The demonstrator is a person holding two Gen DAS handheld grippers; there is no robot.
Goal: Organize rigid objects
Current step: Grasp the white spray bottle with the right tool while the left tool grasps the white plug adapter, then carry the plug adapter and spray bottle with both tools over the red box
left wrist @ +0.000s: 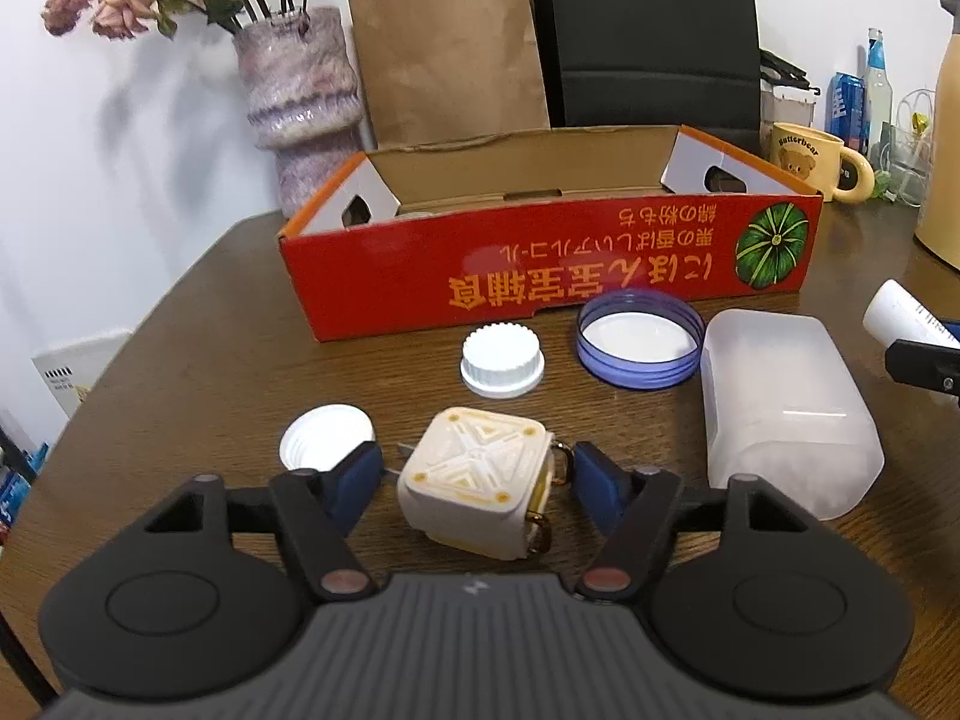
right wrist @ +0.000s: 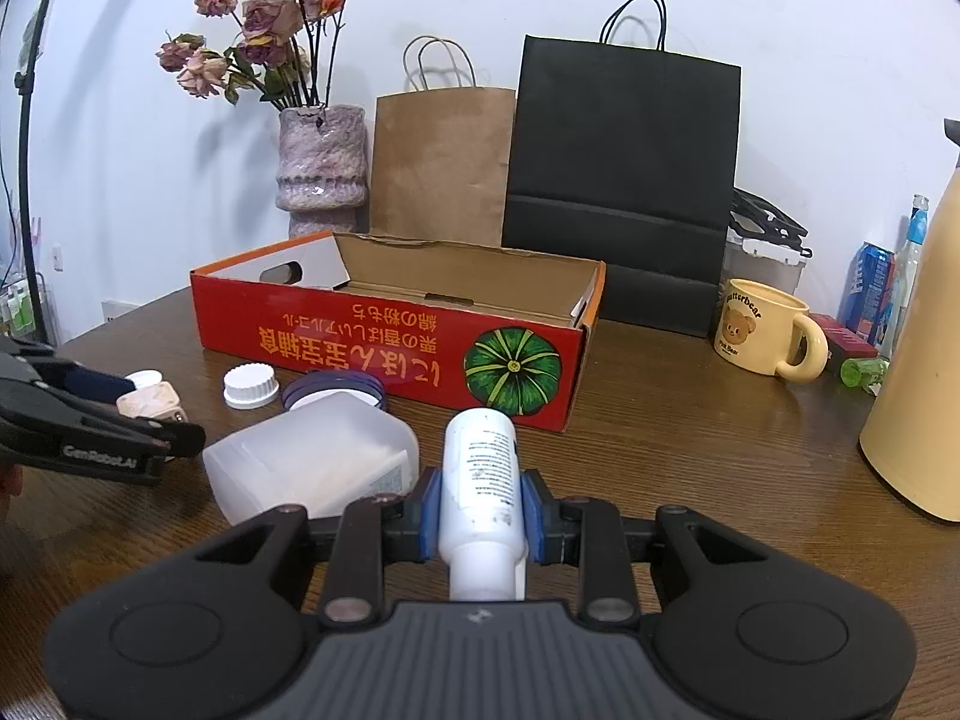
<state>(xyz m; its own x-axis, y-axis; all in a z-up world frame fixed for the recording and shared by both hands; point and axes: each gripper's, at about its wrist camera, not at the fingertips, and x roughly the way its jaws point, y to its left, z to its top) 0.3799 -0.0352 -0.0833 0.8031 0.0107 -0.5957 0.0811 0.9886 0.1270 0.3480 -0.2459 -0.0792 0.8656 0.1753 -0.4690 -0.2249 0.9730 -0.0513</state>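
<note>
Left tongs (left wrist: 474, 474) stand wide, 1 blue pad on each side of the cream cube box (left wrist: 474, 483), w/ visible gaps both sides — straddling it, prob. lined up for a pinch, not gripping yet. The cube sits on the bench (left wrist: 210, 372) tilted, its patterned face up toward the camera; small gold rings on its right side could catch a pad.

Right tongs (right wrist: 480, 510) are clamped narrow on the white bottle (right wrist: 480, 480), pads on the body, bottle pointing forward toward the red cardboard box (right wrist: 390, 342). Likely carried that way so it can go straight in over the low front wall. Bottle's neck end is hidden under the gripper body; its label print is too small to read.

Next out on the bench: open white cap (left wrist: 324, 438) just left of the cube, ribbed white cap (left wrist: 501, 360) beyond it, blue-rimmed lid (left wrist: 639, 339) close against the box front, frosted plastic container (left wrist: 786, 408) lying on its side at right. These 4 look like they're waiting for sorting.

Red box interior is mostly hidden by its front wall; something pale shows at the left inner edge in the left view, can't ID it. Behind: vase (right wrist: 321, 162) w/ dried flowers, brown bag (right wrist: 441, 162), black bag (right wrist: 624, 180), bear mug (right wrist: 762, 327). Items at far right are cut off by the frame edge.
</note>
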